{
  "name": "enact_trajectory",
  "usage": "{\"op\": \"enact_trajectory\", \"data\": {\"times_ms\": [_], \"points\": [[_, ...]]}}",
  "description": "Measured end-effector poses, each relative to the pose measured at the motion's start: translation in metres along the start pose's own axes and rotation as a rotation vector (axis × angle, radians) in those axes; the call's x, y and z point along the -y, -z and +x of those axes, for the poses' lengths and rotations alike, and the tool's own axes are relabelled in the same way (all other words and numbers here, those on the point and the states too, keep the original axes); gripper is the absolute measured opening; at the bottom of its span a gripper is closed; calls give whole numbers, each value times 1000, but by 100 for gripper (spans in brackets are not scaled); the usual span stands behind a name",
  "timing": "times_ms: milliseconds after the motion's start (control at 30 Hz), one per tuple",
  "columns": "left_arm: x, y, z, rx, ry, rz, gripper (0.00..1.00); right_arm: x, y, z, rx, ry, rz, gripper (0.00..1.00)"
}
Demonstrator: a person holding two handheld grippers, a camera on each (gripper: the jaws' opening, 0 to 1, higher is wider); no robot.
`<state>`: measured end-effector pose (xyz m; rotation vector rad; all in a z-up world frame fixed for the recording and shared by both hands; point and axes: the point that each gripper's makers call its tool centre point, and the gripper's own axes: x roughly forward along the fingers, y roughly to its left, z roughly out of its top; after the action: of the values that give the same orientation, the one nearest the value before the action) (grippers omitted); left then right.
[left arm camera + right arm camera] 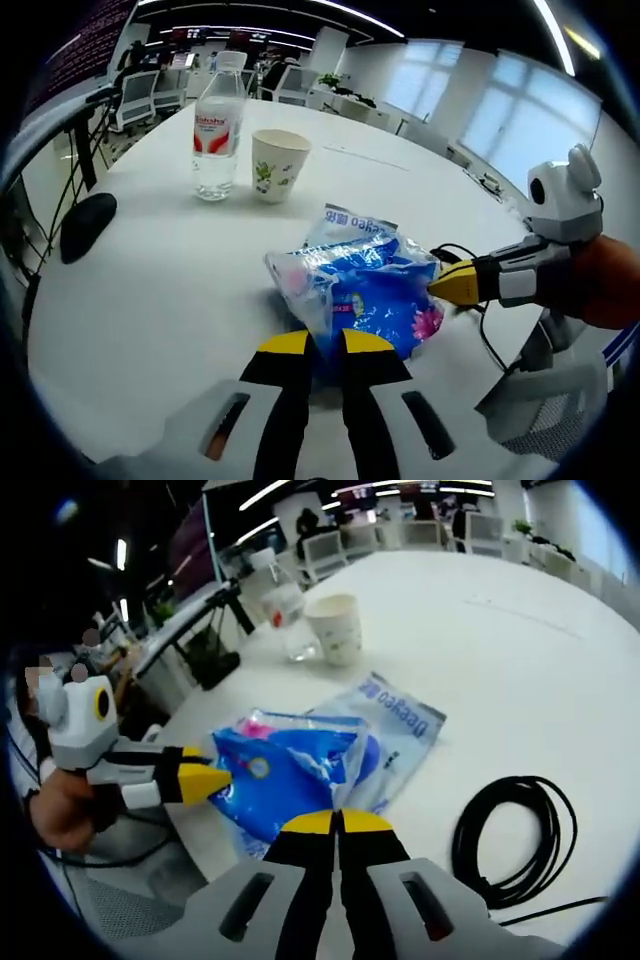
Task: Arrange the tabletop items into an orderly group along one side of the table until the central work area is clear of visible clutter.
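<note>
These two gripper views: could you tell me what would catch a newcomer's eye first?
The crumpled blue plastic bag on the white table, pinched from opposite sides by the left gripper and right gripper. Behind it stand a water bottle and paper cup side by side; a coiled black cable lies near the right gripper.

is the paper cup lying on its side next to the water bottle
No, the white floral paper cup stands upright, open mouth up, beside the clear plastic water bottle on the white table.

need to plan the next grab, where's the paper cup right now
In the left gripper view the paper cup stands upright on the white table, just right of the water bottle, beyond the blue bag.
</note>
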<state>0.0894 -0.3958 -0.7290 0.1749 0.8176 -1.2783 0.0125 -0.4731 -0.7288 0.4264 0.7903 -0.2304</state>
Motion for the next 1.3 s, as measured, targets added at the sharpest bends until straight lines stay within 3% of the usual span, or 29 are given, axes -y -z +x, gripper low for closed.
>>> {"op": "enact_trajectory", "data": {"times_ms": [300,567,767,1033,1300], "points": [[24,-5,15,-18,51,47,8,20,0,-18,35,16,28,0],[57,-21,30,-20,115,91,9,59,-7,-43,88,62,87,0],[75,-22,31,-18,159,130,13,75,-8,-54,116,82,128,0],[74,-26,25,-5,162,122,15,103,-8,-63,136,120,166,0],[64,-20,16,-4,132,88,15,140,-25,-76,193,155,239,0]]}}
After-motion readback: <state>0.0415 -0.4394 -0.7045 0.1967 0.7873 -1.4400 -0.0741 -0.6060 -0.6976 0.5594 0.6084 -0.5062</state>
